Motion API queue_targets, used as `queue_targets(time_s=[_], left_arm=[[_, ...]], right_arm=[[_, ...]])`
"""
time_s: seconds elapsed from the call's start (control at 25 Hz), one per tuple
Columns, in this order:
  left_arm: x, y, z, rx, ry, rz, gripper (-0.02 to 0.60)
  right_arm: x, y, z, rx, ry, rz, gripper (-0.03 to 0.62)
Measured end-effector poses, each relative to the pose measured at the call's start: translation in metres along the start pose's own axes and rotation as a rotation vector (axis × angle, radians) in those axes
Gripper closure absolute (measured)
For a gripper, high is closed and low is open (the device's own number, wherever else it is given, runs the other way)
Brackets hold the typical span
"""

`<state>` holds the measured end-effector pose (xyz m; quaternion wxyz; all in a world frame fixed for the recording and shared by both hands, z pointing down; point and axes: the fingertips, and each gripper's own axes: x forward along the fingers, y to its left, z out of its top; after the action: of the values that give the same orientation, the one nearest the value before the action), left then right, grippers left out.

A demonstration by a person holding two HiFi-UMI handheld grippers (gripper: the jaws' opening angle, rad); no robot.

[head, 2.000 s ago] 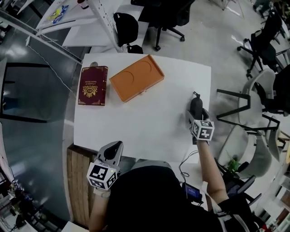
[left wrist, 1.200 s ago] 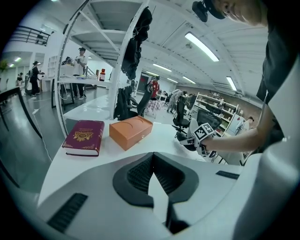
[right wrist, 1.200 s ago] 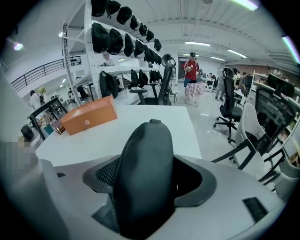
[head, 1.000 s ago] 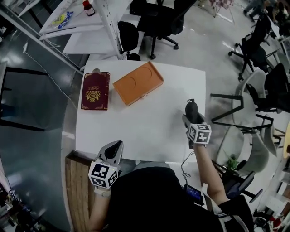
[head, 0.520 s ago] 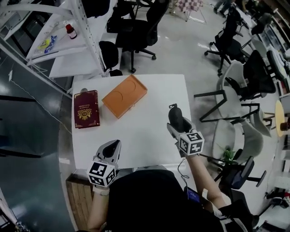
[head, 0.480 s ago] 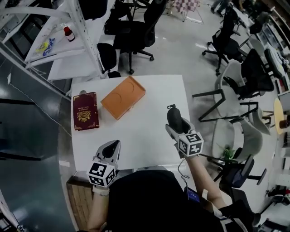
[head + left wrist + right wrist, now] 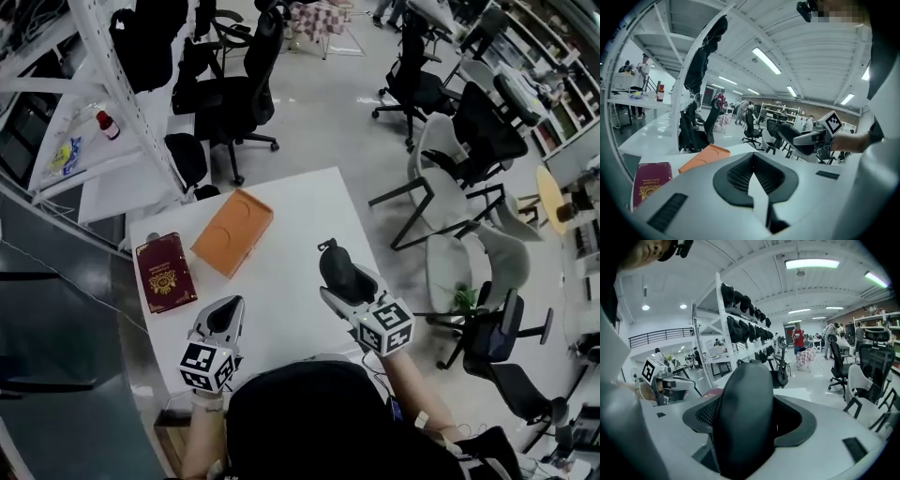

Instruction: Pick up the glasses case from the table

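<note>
Glasses case (image 7: 336,265): black, oblong, off the table and over its right part; its rounded end sticks out past the jaw tips.
Right gripper (image 7: 347,291): jaws clamped on the glasses case, which fills the middle of the right gripper view.
Left gripper (image 7: 225,322): jaws closed together with nothing between them, over the near left edge of the table.
Table (image 7: 281,211): white and square; its near edge is covered by the person's dark top.
Orange tray (image 7: 232,232): flat, two round recesses, far left of the table, well apart from both grippers.
Maroon book (image 7: 165,273): just beside the tray on the left; gold emblem, lettering too small to read.
Shelf rack (image 7: 112,89): white, beyond the table; holds a red-capped bottle (image 7: 108,125).
Office chairs (image 7: 234,89): black, on the floor beyond the table.
Markings: black-and-white square codes on both gripper cubes.
</note>
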<state>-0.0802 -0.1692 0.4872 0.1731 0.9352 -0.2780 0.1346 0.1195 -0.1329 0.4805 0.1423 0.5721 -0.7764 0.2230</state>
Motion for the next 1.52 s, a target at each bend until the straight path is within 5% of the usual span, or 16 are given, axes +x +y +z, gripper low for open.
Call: queue_targets(time_s=[0.72, 1.52], left_arm=[[0.015, -0.025, 0.021, 0.075, -0.014, -0.159, 0.563], [0.013, -0.035, 0.009, 0.066, 0.004, -0.141, 0.563]], right_arm=[[-0.055, 0.032, -0.001, 0.006, -0.1, -0.106, 0.227], [-0.055, 0.033, -0.018, 0.017, -0.069, -0.091, 0.227]])
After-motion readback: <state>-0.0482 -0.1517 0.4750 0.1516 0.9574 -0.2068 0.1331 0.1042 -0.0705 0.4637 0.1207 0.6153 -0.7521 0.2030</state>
